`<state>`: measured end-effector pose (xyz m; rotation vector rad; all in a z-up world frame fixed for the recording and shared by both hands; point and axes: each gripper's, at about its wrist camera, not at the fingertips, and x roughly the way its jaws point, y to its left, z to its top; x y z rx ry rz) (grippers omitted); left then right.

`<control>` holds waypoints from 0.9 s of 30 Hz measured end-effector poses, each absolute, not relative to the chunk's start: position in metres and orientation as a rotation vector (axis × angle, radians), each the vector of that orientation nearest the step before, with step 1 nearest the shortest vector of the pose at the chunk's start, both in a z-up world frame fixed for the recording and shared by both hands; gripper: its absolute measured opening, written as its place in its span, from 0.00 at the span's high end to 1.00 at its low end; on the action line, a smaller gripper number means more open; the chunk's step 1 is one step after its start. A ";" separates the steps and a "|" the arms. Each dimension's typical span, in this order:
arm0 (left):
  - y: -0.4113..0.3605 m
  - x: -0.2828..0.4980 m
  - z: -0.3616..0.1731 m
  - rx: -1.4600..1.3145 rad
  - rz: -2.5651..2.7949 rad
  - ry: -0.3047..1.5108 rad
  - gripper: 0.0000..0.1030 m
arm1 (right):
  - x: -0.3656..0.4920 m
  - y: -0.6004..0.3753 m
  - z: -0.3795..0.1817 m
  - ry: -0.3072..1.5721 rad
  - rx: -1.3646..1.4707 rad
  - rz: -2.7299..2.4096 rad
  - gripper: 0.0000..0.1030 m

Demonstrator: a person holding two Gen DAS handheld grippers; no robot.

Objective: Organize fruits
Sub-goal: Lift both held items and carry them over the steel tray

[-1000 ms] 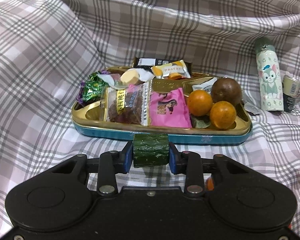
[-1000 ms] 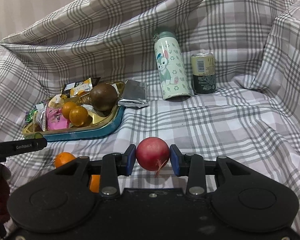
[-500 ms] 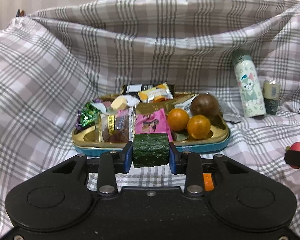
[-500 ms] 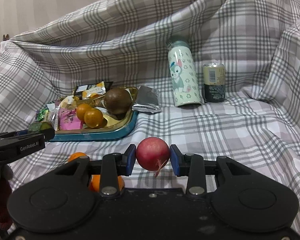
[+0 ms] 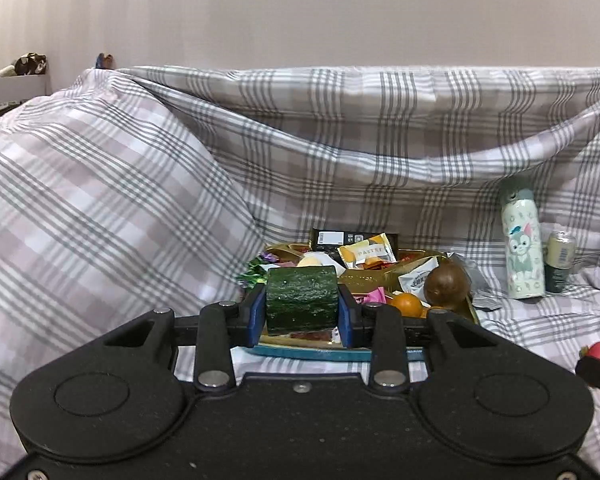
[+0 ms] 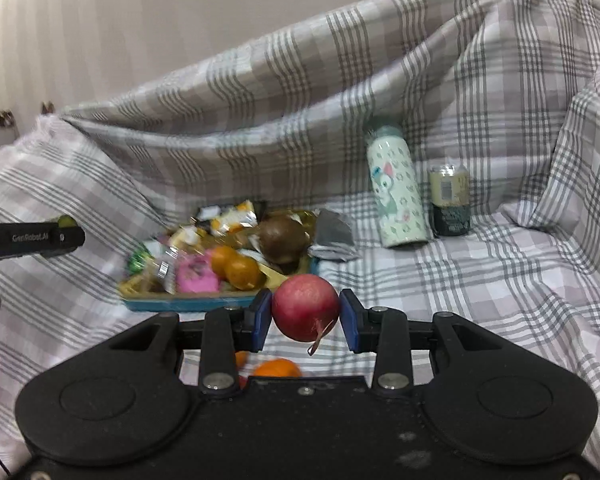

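Two hand-held grippers: left [image 5: 302, 307] clamps cucumber [image 5: 302, 305], right [image 6: 305, 314] seemingly a radish [image 6: 305, 306].

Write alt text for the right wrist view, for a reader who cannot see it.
The right gripper holds a red round fruit between its blue-padded fingers above a plaid cloth. Behind it, a blue-rimmed tray holds snack packets, two oranges and a brown fruit; a cartoon-print bottle and a can stand to the right.

left tool [image 5: 302, 307] clamped, right tool [image 6: 305, 309] clamped
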<state>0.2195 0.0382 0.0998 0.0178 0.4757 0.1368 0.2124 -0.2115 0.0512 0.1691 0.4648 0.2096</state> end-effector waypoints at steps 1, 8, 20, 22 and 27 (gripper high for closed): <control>0.040 0.212 0.105 0.022 0.131 0.480 0.57 | 0.205 -0.210 0.058 0.455 0.156 0.214 0.63; 0.029 0.140 0.112 0.097 0.017 0.523 0.57 | 0.141 -0.209 0.080 0.420 0.112 0.287 0.63; 0.018 0.047 0.049 -0.052 -0.100 0.711 0.57 | 0.052 -0.232 0.031 0.531 0.154 0.226 0.63; 0.020 0.042 0.039 -0.086 -0.089 0.735 0.57 | 0.044 -0.235 0.024 0.529 0.131 0.201 0.63; 0.027 0.028 0.015 -0.120 -0.077 0.781 0.57 | 0.028 -0.242 0.006 0.518 0.122 0.208 0.63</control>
